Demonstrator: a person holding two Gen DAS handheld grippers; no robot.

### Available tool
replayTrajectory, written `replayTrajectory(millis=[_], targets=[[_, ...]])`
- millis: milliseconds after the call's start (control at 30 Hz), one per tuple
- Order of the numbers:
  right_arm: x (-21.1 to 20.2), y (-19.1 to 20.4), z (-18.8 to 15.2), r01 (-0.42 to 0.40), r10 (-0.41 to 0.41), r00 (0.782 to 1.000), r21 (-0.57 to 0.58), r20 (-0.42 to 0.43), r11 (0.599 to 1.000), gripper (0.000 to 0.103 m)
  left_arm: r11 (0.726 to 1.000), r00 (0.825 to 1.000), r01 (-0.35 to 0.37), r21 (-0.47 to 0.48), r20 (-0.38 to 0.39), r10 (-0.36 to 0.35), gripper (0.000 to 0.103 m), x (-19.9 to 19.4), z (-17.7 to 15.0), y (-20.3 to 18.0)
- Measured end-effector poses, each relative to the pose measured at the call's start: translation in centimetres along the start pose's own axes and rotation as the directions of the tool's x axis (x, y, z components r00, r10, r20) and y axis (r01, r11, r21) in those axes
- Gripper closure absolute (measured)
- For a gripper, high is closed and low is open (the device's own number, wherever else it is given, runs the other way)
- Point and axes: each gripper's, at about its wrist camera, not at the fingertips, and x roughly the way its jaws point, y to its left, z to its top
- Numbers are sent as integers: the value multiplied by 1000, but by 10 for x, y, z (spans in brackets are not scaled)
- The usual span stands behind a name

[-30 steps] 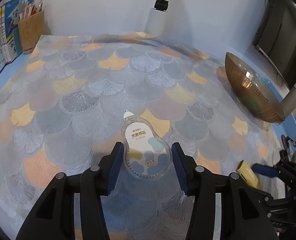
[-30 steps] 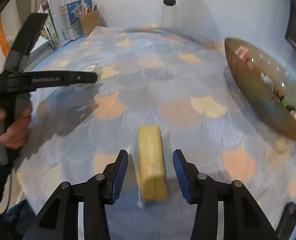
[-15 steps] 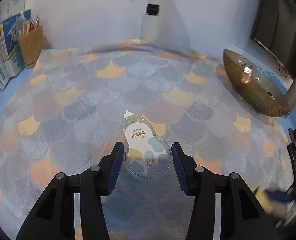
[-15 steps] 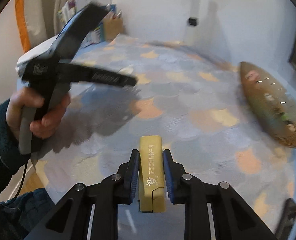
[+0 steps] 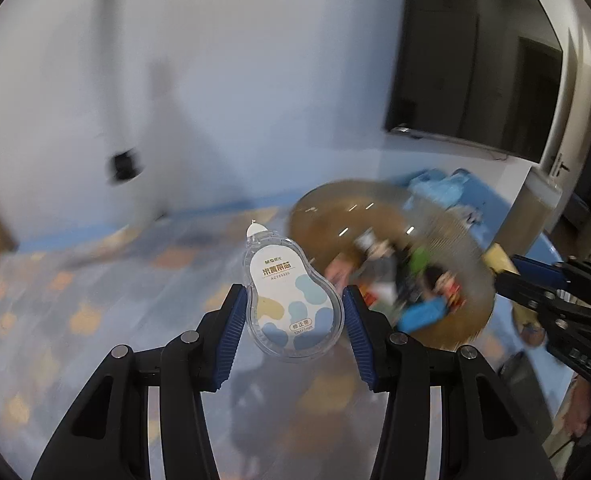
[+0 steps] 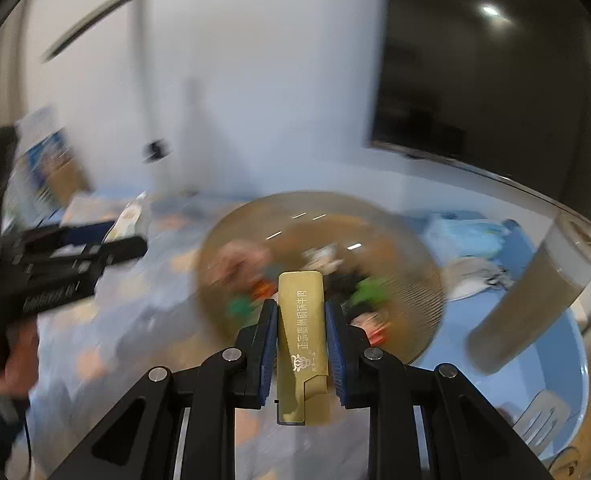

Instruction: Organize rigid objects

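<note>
While both frames are blurred, the left claw (image 5: 294, 312) is plainly clenched on a clear, pear-shaped correction tape dispenser (image 5: 291, 300), its blue pads (image 5: 231, 332) pressing the wide end, and the dispenser hangs clear above the patterned counter (image 5: 95, 312). Seen from the right wrist, the right claw (image 6: 300, 344) grips a flat golden packet (image 6: 301, 344) printed with Chinese characters, raised in front of the amber glass bowl (image 6: 415, 280). That bowl holds a jumble of small coloured items too smeared to name, and a tall grey cylinder (image 6: 535, 300) stands just to its right.
</note>
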Motion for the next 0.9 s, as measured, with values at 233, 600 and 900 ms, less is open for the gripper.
replayTrajectory(millis=[233,600,900], targets=[[39,-31,20,13,-7,998,94,-69,996,80,999,998,48,6,-50,-48,57,53,27,-35],[64,-47,19,-54,78,988,177,-130,983,66,998,997,64,23,-54,-63,25,53,25,-43],[-27,25,19,-160,159,987,126,19,979,51,992,995,-55,-113,72,63,25,-66,0,35]])
